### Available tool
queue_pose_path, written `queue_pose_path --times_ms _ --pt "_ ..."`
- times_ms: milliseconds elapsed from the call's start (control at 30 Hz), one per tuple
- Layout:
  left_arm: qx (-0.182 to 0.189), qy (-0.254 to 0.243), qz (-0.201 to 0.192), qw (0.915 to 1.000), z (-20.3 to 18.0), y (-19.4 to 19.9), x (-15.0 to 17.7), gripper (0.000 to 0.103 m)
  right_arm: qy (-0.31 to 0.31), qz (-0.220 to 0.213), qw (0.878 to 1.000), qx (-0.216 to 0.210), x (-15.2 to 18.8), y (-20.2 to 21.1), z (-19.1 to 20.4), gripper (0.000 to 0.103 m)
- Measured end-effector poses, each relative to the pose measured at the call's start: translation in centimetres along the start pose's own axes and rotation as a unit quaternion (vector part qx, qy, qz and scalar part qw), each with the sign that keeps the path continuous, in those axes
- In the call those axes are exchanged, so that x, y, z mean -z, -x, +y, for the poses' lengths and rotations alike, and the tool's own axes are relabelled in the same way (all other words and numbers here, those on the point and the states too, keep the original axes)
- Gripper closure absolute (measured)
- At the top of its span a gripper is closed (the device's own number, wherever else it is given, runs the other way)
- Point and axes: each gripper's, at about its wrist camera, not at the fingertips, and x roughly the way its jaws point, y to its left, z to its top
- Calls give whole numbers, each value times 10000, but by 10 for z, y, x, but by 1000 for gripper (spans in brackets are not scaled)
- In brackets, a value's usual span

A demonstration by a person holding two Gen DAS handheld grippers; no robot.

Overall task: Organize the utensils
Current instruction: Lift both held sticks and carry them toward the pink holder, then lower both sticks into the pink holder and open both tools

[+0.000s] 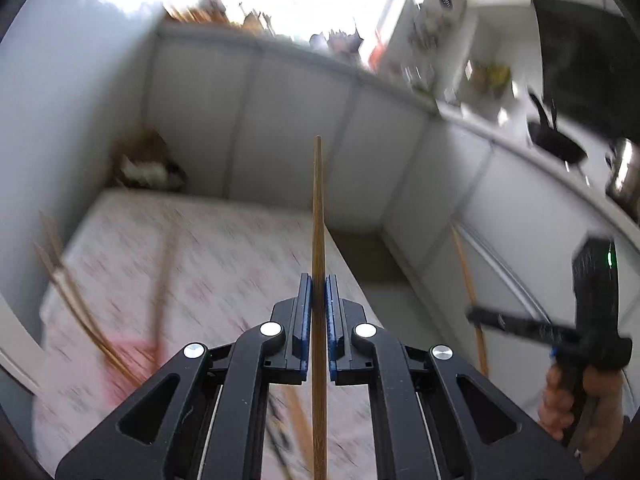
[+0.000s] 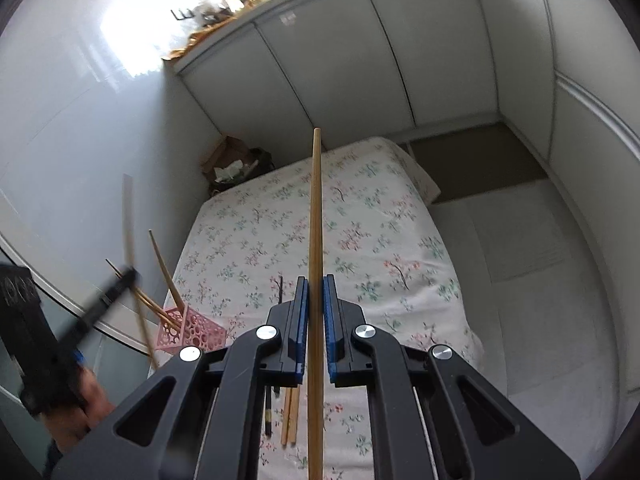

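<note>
My left gripper [image 1: 319, 286] is shut on a wooden chopstick [image 1: 318, 216] that points forward, held above the table with the floral cloth [image 1: 224, 248]. My right gripper [image 2: 316, 286] is shut on another wooden chopstick [image 2: 315, 220], also held above the cloth [image 2: 360, 240]. A pink perforated holder [image 2: 192, 330] with several chopsticks [image 2: 164, 272] in it stands at the table's left edge; it appears blurred in the left wrist view [image 1: 128, 356]. Loose chopsticks [image 2: 290, 412] lie on the cloth under the right gripper. The left gripper also shows in the right wrist view [image 2: 120, 284], and the right gripper in the left wrist view [image 1: 480, 316].
White cabinets [image 2: 360, 60] run behind and to the right of the table. A brown bag with rubbish [image 2: 236, 164] sits in the far left corner. A black pan [image 1: 556, 144] and a metal pot [image 1: 624, 172] stand on the counter at right.
</note>
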Motion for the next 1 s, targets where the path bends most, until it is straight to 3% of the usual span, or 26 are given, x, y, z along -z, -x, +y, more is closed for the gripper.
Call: queue_pose_path --times_ms 133,267,633,1000 --pt "-228 342 -744 9964 46 22 -15 97 293 -289 9990 -149 -1 4 20 95" --pt "-480 442 -1059 9922 73 22 -17 97 506 -541 9965 -380 -3 9 37 95" --pt "-1149 -63 -1130 9869 92 -5 5 97 743 -739 9928 -572 -2 6 60 95" --pt "-1423 -473 -866 9849 98 -14 24 97 927 -840 9896 -709 1 12 70 95"
